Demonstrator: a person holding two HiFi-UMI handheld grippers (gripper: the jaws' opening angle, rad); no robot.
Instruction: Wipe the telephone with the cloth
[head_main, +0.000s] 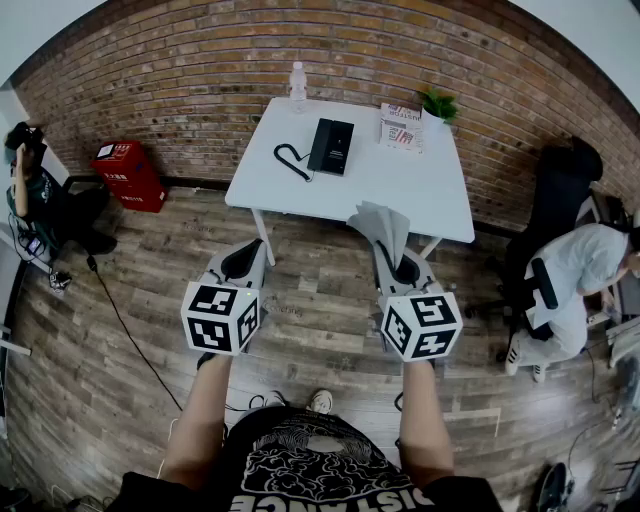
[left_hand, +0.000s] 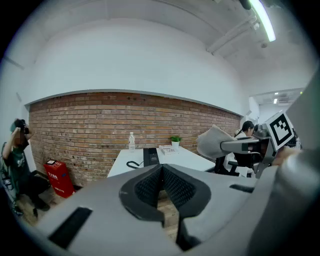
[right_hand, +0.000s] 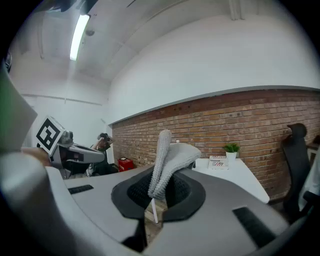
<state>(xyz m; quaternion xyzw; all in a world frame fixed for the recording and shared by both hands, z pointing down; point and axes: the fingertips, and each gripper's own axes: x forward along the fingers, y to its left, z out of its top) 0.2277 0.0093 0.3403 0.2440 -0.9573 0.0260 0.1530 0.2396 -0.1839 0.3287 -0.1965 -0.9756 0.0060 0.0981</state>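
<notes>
Head view shows us the telephone (head_main: 331, 146) lying on the white counter (head_main: 400, 185), well apart from both grippers. Our right gripper (head_main: 402, 268) has its jaws clamped on the grey cloth (head_main: 383, 225). Our left gripper (head_main: 243, 262) has its jaws pressed together, with nothing between them. At the counter's far edge stand a clear bottle (head_main: 297, 82), its contents unclear, and a white pot (right_hand: 232, 154) holding a green plant (right_hand: 231, 148).
</notes>
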